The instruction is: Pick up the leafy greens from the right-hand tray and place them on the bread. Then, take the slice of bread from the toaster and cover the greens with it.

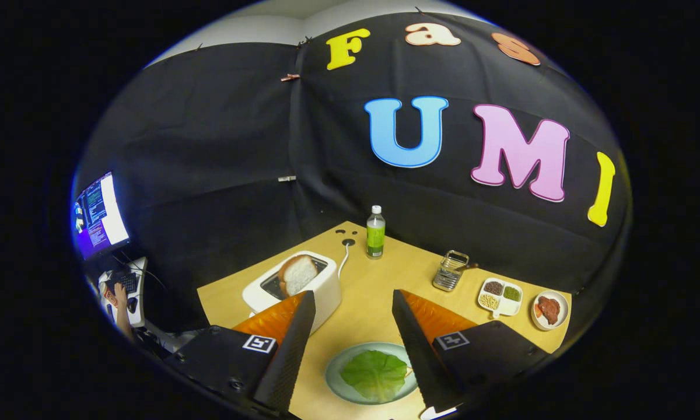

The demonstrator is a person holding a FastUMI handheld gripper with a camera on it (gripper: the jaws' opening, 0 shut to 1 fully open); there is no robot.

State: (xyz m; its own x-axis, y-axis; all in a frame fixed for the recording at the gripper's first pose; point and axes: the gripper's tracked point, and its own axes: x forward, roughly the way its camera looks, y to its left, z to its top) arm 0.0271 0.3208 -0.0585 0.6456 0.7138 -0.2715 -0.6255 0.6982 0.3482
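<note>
The gripper (353,300) is hovering above the wooden table (379,280) with its two fingers spread wide and grasping nothing at all. Down between them, a green leaf (375,373) is lying flat on a pale round plate (338,373), covering most of it; whether bread is sitting under that leaf, I cannot tell. Just beyond the left finger, the white toaster (326,291) is standing with a slice of bread (297,274) poking up out of its slot, its cord trailing off toward the far edge. Farther back a bottle with a green label (375,232) is standing upright. To the right, a small wire basket (450,270), a divided white tray (500,297) holding beans and grains, and a small dish (550,310) with something reddish-brown are sitting in a row.
</note>
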